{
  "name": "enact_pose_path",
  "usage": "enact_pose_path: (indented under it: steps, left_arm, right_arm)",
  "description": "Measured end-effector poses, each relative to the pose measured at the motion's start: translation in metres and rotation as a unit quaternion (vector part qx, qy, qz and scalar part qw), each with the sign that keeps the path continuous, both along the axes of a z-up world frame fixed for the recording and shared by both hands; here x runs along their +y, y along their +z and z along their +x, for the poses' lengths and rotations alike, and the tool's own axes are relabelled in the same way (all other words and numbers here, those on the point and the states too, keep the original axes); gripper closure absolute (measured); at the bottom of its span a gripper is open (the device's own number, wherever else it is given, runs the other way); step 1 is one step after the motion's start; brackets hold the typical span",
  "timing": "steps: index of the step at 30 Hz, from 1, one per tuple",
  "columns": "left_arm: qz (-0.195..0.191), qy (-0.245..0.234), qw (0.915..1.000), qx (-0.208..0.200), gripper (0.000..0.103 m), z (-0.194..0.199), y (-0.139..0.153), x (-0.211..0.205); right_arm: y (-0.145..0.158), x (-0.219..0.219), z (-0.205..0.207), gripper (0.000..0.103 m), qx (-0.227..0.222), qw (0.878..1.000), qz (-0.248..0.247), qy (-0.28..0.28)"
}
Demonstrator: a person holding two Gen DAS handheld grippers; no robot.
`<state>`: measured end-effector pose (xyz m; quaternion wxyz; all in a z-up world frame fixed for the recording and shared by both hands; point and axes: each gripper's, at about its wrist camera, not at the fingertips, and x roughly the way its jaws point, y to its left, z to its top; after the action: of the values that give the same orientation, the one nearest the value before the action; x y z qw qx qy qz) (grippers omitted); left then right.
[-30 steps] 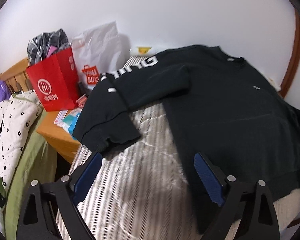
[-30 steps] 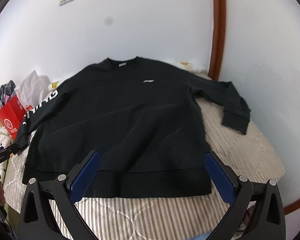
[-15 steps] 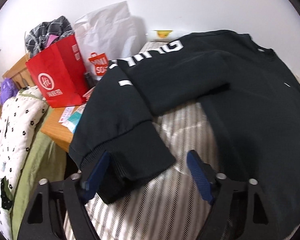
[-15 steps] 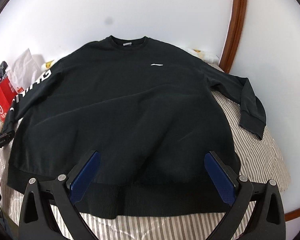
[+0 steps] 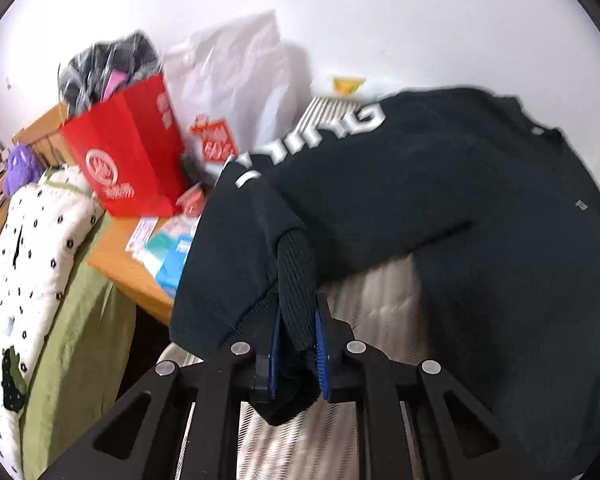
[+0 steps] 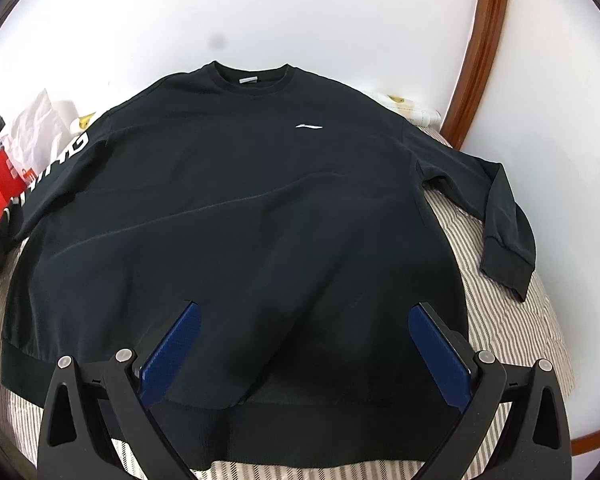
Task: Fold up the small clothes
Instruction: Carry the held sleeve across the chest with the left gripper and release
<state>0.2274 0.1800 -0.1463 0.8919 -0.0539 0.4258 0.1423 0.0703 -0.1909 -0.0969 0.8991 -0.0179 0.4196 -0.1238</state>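
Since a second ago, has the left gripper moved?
Yes. The left gripper went left from the bare striped bedcover toward the red bag; its jaws have just been closing and now pinch the sleeve cuff.

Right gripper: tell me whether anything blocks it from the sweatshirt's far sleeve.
Nothing visible does. The right gripper hangs open over the sweatshirt near its hem; the far sleeve lies flat on the striped bedding, with only sweatshirt and bedding between.
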Motion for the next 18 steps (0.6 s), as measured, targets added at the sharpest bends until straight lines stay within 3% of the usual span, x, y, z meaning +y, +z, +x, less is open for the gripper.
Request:
enact_pose_path:
  steps: [4, 7, 12, 18]
  left_arm:
    - [0.001, -0.03, 0.9989, -0.035, 0.089, 0.011, 0.038, -0.034]
    - [-0.021, -0.062, 0.9965, -0.052, 0.089, 0.026, 0.058, -0.069]
    - [-0.038, -0.119, 0.9903, -0.062, 0.089, 0.054, 0.063, -0.143]
    - [-0.053, -0.191, 0.9785, -0.059, 0.089, 0.075, 0.059, -0.229]
  right_arm:
    - [0.005, -0.016, 0.003, 0.001, -0.01, 1.0, 0.011, -0.004]
    - [0.009, -0.03, 0.002, 0.001, -0.019, 1.0, 0.017, -0.009]
    - [0.011, -0.061, -0.001, 0.001, -0.028, 0.998, 0.048, -0.03]
    - [0.006, -0.088, -0.015, 0.001, -0.025, 0.998, 0.039, -0.044]
